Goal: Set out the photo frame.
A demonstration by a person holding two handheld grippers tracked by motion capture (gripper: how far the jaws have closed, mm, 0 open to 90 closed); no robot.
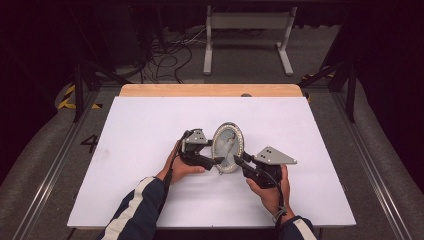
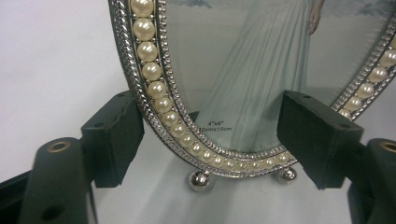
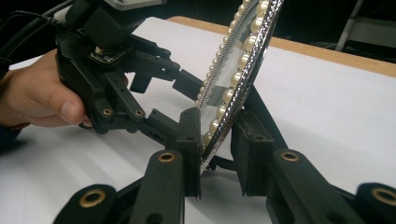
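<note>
Left gripper [image 1: 216,159]: jaws apart, picture frame [image 1: 228,146] lower rim straddled between fingers [image 2: 114,140], not pressed. Right gripper [image 1: 237,161]: fingers [image 3: 190,140] clamped on frame edge, frame held upright on table [image 1: 140,125]. Risk judged: frame tipped or glass scratched if right clamp slackened. Photo and ball feet [image 2: 200,180] seen from left gripper view; frame edge-on from right gripper view

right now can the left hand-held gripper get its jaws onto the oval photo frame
Probably yes. The left hand-held gripper already has its open jaws on either side of the oval photo frame's lower rim, pads not yet pressing, with nothing between. The right hand-held gripper grips the frame's edge on its far side, leaving that side free.
</note>
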